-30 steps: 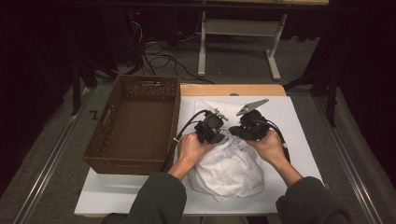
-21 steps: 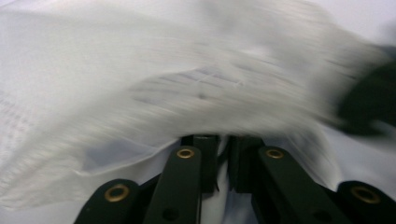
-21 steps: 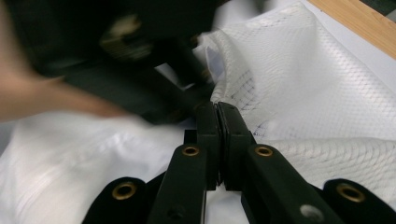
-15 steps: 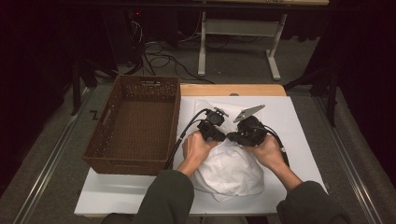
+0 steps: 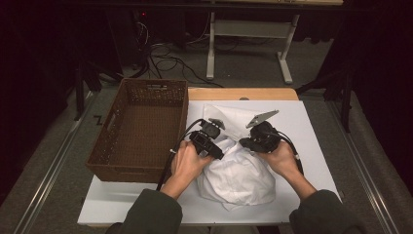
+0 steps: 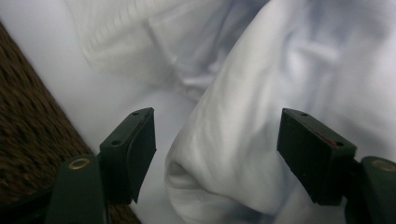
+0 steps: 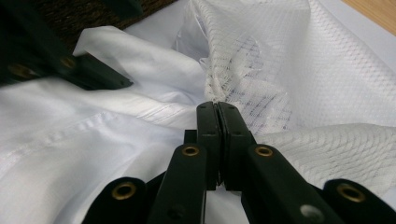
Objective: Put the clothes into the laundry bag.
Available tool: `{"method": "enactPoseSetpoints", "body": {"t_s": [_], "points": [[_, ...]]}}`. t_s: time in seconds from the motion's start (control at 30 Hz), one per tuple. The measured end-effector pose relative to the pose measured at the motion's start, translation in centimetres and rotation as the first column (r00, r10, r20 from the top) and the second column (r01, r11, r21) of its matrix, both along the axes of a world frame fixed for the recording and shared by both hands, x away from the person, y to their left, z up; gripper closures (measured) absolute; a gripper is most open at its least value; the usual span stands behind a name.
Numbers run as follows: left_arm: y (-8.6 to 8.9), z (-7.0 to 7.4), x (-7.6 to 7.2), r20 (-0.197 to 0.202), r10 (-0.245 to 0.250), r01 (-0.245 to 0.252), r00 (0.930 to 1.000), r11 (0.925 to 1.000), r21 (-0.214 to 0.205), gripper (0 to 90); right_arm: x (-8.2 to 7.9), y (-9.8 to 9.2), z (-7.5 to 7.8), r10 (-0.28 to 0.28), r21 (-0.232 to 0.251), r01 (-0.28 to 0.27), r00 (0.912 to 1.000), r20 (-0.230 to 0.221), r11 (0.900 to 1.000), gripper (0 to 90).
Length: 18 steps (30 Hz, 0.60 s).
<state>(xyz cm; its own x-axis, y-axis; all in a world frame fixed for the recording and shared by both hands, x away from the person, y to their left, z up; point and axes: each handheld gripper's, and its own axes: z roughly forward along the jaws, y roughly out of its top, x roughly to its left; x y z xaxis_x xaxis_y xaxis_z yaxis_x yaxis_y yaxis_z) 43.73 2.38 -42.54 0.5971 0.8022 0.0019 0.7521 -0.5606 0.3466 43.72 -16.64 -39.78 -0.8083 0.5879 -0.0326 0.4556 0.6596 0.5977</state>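
A dim room with a grey floor, loose black cables and a white-legged stand (image 5: 248, 46) is seen behind a white rectangular table top (image 5: 316, 131), which rests on a wooden board (image 5: 243, 93). On the left part of the table a large brown woven wicker basket (image 5: 139, 129) is set, its long side close beside the cloth. In the middle of the table a crumpled white cotton garment (image 5: 238, 175) is heaped, and a sheet of white diamond-patterned mesh fabric (image 7: 299, 70) is spread under and behind it, toward the far edge.

The garment is flanked by both hands — the left gripper (image 5: 214, 141) at its left upper edge, the right gripper (image 5: 248, 141) at its right upper edge, the two near each other. In the left gripper view the black jaws are seen standing well apart, having just been opening; a rounded fold of the white garment (image 6: 243, 140) lies between them, untouched by either pad, with the basket wall (image 6: 28, 140) at the left. In the right gripper view the jaws are pressed together, and a gathered pinch of the mesh fabric is clamped at their tips, just above a stitched hem of the garment (image 7: 93, 126).
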Motion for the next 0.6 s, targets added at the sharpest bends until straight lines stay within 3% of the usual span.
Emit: {"method": "enactPoseSetpoints", "body": {"t_s": [0.1,0.2,0.3,0.33,0.4,0.5,0.6], "points": [[-0.9,-1.7,0.6,-0.065,-0.012,0.012,0.9978,0.9999,0.01,34.1,0.1,-0.1,0.0,0.002,-0.004,-0.002,1.0,-0.002,1.0,89.4],[-1.2,-2.2,0.9,-0.076,-0.024,0.02,0.9968,0.9984,-0.053,54.4,0.1,-0.1,0.0,-0.01,-0.003,0.01,0.9999,-0.009,0.9999,89.4],[-1.0,-1.5,0.6,-0.02,-0.044,0.042,0.9988,0.9943,-0.098,77.4,0.3,-0.2,-0.1,-0.013,0.001,0.013,0.9999,-0.009,0.9999,89.4],[-0.8,-1.2,0.3,0.001,-0.051,0.051,0.9987,0.9901,-0.131,82.4,0.3,-0.2,-0.1,-0.008,0.0,0.008,1.0,-0.005,1.0,89.4],[-0.6,-0.4,-0.2,0.045,-0.076,0.083,0.9961,0.9797,-0.183,85.8,0.4,-0.2,0.1,-0.011,0.004,0.011,0.9999,-0.008,0.9999,89.4],[-0.6,1.0,-1.0,0.091,-0.116,0.136,0.9891,0.9558,-0.261,86.8,0.5,-0.1,0.4,-0.015,0.023,0.015,0.9999,-0.002,0.9996,89.4],[-1.3,1.8,-1.5,0.111,-0.154,0.178,0.9819,0.9472,-0.266,86.9,0.4,0.3,1.0,0.001,0.03,-0.002,0.9999,0.015,0.9996,89.5]]}}
